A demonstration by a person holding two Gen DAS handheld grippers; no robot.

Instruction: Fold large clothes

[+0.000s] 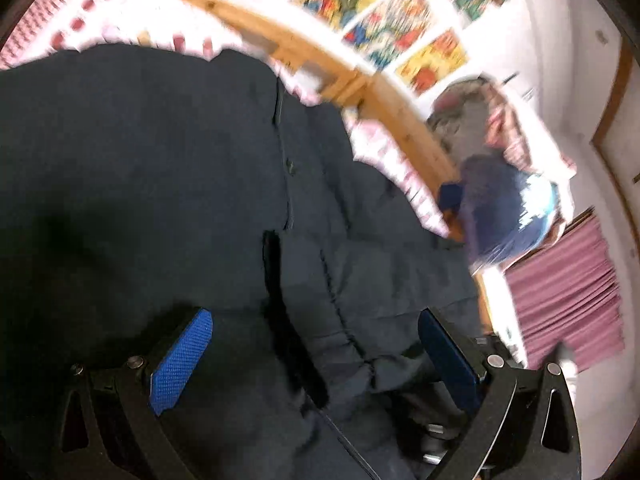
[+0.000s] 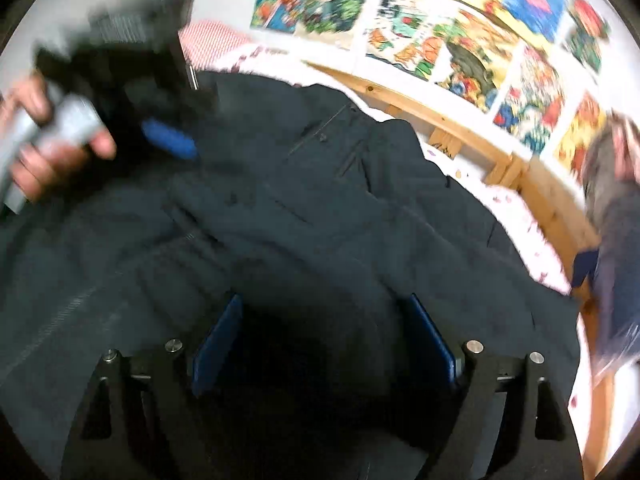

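Observation:
A large dark navy jacket (image 1: 160,160) lies spread over a bed, its front placket and buttons showing. In the left wrist view my left gripper (image 1: 316,360) stands open just above the jacket, its blue pads (image 1: 182,360) wide apart over a fold of the cloth. In the right wrist view the jacket (image 2: 320,200) fills the middle, and my right gripper (image 2: 326,344) is open low over its near part. A hand (image 2: 60,136) holds the left gripper (image 2: 170,140) at the far left over the jacket, blurred by motion.
The bed has pink and white bedding (image 1: 400,168) and a wooden frame (image 1: 304,52) along the wall. Colourful posters (image 2: 440,40) cover the wall. A heap of clothes (image 1: 500,184) lies at the right end of the bed. A purple curtain (image 1: 568,292) hangs beyond.

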